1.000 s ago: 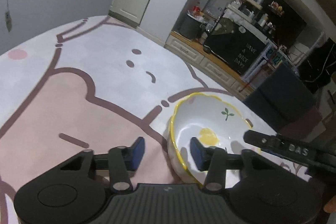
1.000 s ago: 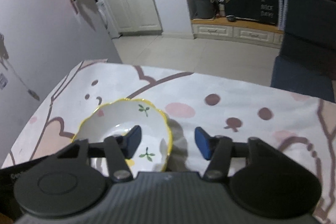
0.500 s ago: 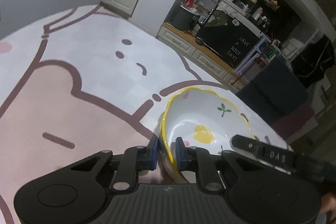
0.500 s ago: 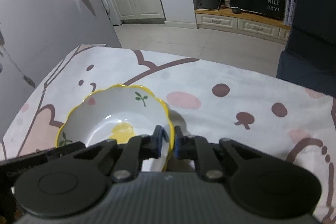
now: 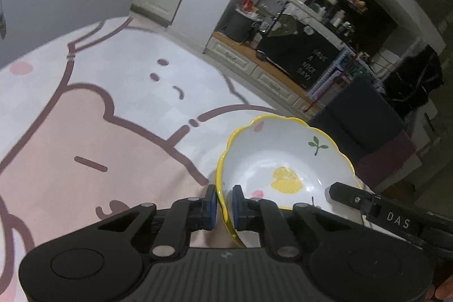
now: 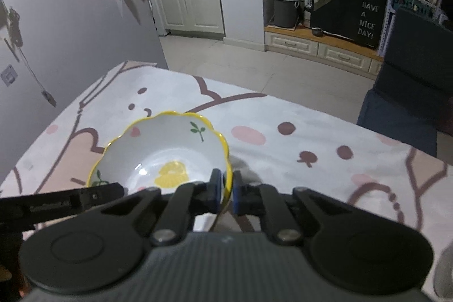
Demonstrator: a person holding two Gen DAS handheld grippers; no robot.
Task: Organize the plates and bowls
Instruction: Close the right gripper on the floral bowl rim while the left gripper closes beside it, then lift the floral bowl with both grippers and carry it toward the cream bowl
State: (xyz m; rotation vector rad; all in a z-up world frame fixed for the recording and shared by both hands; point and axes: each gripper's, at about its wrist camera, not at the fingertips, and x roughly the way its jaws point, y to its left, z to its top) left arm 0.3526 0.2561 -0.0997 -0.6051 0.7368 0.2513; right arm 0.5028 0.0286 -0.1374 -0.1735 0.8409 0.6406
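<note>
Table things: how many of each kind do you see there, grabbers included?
Bowl, yellow-rimmed: 1
Handheld grippers, each clamped on the bowl's rim: 2, the left gripper and the right gripper
Cartoon tablecloth: 1
Total: 4

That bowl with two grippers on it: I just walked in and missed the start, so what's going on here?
A person holds a gripper in each hand, and both are clamped on the rim of one bowl, white with a yellow scalloped edge. The left gripper pinches the rim on one side, the right gripper the opposite side. Both sets of jaws have just been closing, with the rim between them. The bowl sits over the tablecloth; whether it is lifted clear is hard to tell.
</note>
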